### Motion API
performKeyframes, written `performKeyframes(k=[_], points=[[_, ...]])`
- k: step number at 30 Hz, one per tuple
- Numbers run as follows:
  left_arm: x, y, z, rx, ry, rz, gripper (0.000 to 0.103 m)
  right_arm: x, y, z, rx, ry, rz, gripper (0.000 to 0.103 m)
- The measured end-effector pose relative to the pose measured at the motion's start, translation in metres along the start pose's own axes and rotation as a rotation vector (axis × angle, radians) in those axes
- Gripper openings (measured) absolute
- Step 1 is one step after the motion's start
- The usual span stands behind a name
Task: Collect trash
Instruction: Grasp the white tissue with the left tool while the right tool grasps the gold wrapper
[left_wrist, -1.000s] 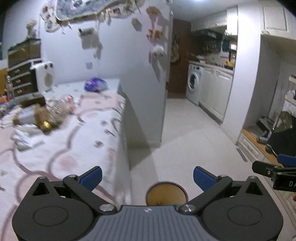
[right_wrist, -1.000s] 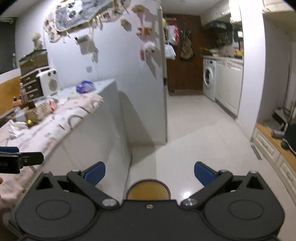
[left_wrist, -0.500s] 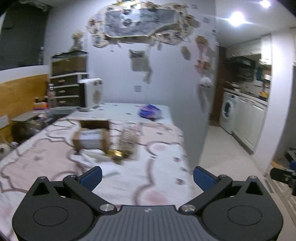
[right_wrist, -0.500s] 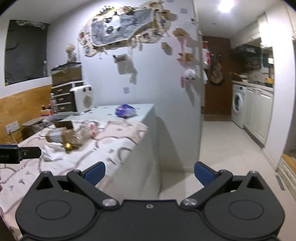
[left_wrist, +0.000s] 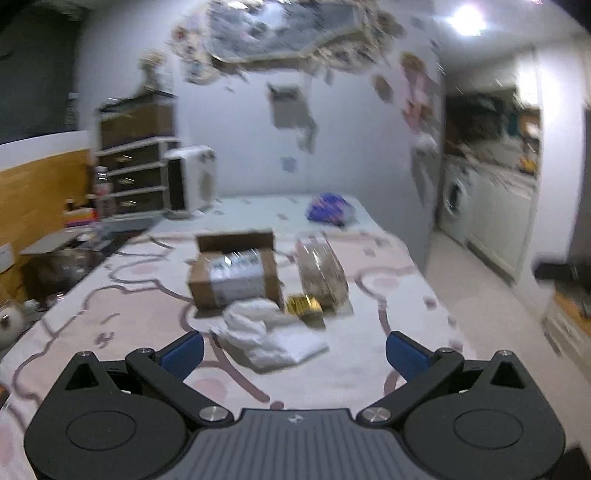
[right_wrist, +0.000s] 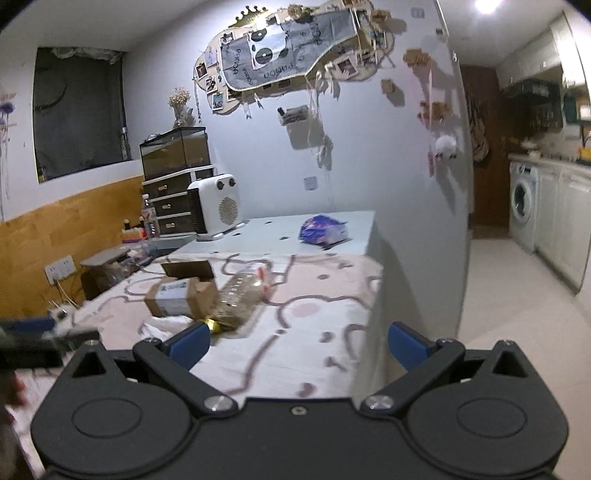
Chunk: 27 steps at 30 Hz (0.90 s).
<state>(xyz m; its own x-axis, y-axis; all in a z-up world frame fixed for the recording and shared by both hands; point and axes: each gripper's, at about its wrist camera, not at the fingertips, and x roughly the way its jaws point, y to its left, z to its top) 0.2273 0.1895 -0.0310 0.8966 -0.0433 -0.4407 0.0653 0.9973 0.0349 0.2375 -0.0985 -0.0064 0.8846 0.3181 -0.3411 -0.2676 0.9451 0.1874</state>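
Observation:
Trash lies in a cluster on the pink-patterned tablecloth (left_wrist: 129, 317): an open cardboard box (left_wrist: 234, 275), a clear plastic bottle (left_wrist: 322, 275) on its side, a gold wrapper (left_wrist: 303, 305) and crumpled white tissue (left_wrist: 269, 334). My left gripper (left_wrist: 293, 354) is open just short of the tissue, holding nothing. In the right wrist view the same box (right_wrist: 181, 291), bottle (right_wrist: 242, 295) and tissue (right_wrist: 162, 326) lie ahead to the left, and my right gripper (right_wrist: 297, 345) is open and empty near the table's right edge. The left gripper (right_wrist: 29, 343) shows at that view's left border.
A blue-purple packet (right_wrist: 323, 229) lies at the table's far end beside a white heater (right_wrist: 216, 206). Dark drawers (right_wrist: 173, 206) with a glass tank on top stand at the back left. To the right, tiled floor (right_wrist: 509, 295) leads to a washing machine (right_wrist: 522, 206).
Both grippers have swung left from the floor and kitchen toward the table. The left gripper now hovers over the tablecloth, close to the trash pile. Both stayed open.

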Motion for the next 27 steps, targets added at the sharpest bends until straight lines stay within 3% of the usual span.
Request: performKeyframes(k=[7,14,19,24,27], points=[[0.058,0.002,-0.016,0.186,0.080,-0.068,0.103,0.043,0.016,0.000,0.086,0.063,0.041,0.103],[0.118,0.010,-0.020,0.333,0.157,0.015,0.103,0.069,0.030,0.002,0.049,0.089,0.036,0.103],[0.148,0.021,-0.018,0.428,0.129,0.095,0.098,0.082,0.036,0.003,-0.011,0.094,0.024,0.103],[0.163,0.028,-0.016,0.438,0.055,0.060,0.097,0.105,0.044,0.001,-0.038,0.129,0.031,0.103],[0.171,0.029,-0.014,0.433,0.033,0.028,0.085,0.120,0.050,-0.002,-0.029,0.142,0.045,0.103]])
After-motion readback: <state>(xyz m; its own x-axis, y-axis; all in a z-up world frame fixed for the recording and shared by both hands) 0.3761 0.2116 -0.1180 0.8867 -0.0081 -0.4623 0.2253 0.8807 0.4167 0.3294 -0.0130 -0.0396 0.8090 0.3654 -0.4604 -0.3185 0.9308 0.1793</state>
